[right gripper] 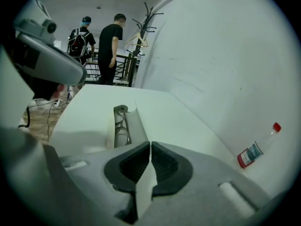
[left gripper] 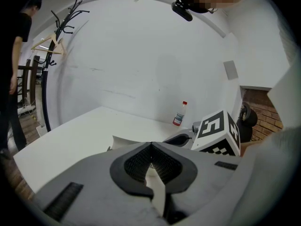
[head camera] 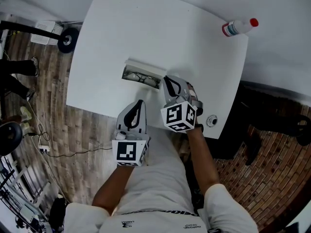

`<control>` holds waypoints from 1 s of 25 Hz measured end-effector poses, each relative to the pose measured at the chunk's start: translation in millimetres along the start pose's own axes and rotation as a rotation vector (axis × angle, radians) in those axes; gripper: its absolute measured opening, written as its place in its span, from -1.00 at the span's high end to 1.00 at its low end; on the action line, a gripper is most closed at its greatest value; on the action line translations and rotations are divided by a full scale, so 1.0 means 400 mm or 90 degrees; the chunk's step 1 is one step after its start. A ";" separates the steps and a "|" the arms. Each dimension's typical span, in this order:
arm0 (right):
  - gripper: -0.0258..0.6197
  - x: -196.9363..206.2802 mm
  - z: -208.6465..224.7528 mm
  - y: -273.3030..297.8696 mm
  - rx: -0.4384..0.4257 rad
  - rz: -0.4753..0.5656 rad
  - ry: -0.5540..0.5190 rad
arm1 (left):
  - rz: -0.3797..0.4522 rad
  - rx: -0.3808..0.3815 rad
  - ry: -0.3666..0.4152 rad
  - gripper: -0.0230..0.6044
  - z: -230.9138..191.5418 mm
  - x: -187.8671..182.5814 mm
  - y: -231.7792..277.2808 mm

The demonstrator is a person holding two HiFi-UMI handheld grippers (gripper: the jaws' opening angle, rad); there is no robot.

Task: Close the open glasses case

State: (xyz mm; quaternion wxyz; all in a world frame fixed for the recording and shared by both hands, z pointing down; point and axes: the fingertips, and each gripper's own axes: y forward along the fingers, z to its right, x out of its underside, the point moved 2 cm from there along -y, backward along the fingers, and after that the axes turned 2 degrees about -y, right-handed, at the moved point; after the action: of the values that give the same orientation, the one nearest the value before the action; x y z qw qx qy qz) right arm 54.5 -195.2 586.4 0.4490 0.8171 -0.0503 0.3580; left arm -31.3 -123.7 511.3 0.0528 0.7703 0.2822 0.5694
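Open glasses case (head camera: 144, 69), spectacles (head camera: 136, 76) inside, on the white table (head camera: 146, 28), just at 10 o'clock from the right gripper (head camera: 167, 79). Right gripper and left gripper (head camera: 140, 103) both clenched on nothing, the left at 6 o'clock of the case. Red-capped bottle (head camera: 238, 27) lying at the table's 2 o'clock corner.

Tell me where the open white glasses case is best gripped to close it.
Probably the raised white lid, on its free long edge, approached from the far side and pushed toward the person over the dark-framed glasses. The right claw sits nearest, at its right end.
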 end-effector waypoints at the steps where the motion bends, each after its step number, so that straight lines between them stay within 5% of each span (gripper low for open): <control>1: 0.89 0.000 -0.001 -0.001 0.000 0.000 -0.001 | 0.001 -0.001 -0.001 0.93 -0.001 0.000 -0.001; 25: 0.89 0.000 -0.043 -0.025 -0.009 -0.006 0.011 | 0.002 -0.002 0.001 0.93 -0.009 0.001 -0.031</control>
State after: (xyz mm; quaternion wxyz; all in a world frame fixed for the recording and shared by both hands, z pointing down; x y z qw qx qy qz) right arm 49.4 -176.2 585.4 0.4565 0.8112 -0.0455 0.3625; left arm -39.1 -114.1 507.8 0.0530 0.7704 0.2798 0.5704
